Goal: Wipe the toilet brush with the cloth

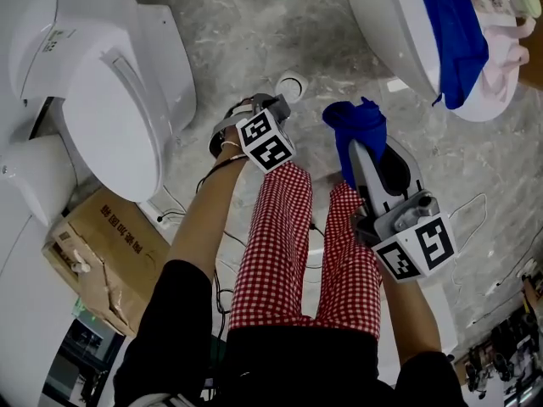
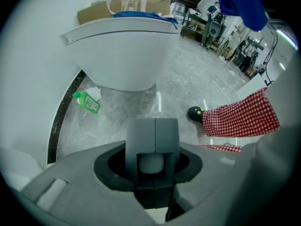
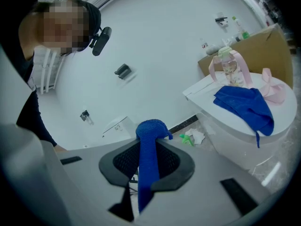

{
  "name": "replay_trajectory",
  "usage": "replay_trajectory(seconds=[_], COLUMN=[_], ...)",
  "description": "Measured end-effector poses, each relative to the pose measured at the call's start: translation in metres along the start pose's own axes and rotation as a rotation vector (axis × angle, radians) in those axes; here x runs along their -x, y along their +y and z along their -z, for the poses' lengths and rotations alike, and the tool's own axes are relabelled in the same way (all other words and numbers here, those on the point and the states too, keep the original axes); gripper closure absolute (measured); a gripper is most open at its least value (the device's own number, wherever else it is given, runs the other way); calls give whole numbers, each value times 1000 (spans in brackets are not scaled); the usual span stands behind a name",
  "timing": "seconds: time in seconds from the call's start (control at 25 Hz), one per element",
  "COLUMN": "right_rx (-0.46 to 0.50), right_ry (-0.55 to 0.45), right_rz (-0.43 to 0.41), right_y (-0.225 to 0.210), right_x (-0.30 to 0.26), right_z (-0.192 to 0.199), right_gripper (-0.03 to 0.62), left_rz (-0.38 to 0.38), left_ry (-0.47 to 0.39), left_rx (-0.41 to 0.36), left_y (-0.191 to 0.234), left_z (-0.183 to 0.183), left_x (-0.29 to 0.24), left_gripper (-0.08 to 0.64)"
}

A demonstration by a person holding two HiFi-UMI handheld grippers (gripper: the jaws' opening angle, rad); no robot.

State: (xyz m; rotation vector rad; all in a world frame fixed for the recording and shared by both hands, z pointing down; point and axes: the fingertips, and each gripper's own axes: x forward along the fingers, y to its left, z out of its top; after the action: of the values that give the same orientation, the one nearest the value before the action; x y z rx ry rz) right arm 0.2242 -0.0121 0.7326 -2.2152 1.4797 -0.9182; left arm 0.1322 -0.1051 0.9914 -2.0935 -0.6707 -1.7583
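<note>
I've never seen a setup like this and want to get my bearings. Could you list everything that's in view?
toilets: two, white; one at left, one at upper right
cloth: one, blue, in the right claw
spare cloth: one, blue, draped on the right toilet
bottle: one, clear with pink strap, on the right toilet
green bottle: one, on the floor by that toilet
box: one, brown cardboard, floor at lower left
ring: one, white, just past the left claw; unclear what it is
brush handle: one, pale; likely, only its end shows
trousers: one pair, red-and-white check
left claw: grey, shut on the brush handle
right claw: grey, shut on the cloth
</note>
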Motion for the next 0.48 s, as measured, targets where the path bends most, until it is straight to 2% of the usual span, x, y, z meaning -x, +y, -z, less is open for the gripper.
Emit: replay_trajectory(seconds=[0.48], right_rx=[31], right_ry=[-2], right_rz=[-27], right_y=[15], right_x=[-1], right_z=[-12], right_gripper=[528], left_rz=[-38], left_ry=[-47], left_rx=[81], left_y=[-1], left_z=[11], left_x=[40], left_gripper=[390])
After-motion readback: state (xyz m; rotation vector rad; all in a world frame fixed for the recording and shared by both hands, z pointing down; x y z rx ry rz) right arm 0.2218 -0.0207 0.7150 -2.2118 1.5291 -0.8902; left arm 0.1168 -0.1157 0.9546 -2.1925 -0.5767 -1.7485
